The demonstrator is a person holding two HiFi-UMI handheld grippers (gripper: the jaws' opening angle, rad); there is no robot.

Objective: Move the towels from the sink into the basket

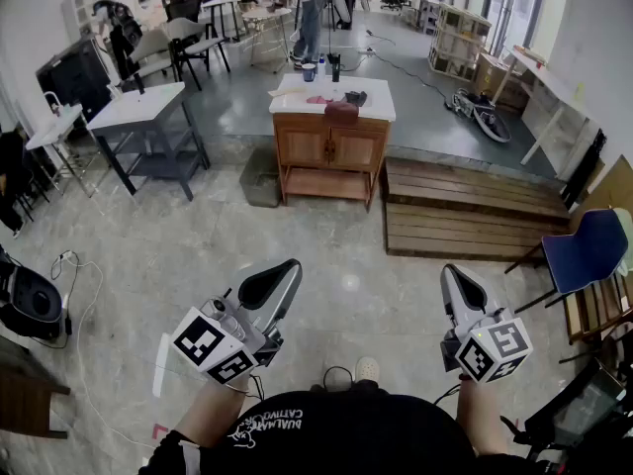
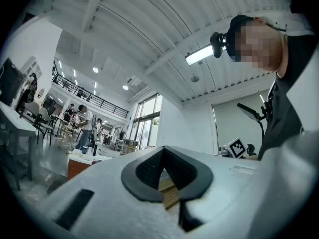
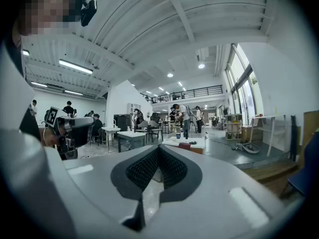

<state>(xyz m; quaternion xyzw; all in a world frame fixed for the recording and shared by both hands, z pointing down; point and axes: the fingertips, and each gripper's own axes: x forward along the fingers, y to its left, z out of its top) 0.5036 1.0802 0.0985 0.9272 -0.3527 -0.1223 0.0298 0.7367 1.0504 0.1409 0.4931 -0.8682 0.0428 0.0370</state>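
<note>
Head view looks down; both tool views seemingly share the cabinet [image 1: 331, 151].

cabinet [image 1: 329, 152]: brown wood, white top | towel [image 1: 341, 111]: maroon, apparently | chair [image 1: 586, 248]: blue | platform [image 1: 475, 208]: brown planks
</note>
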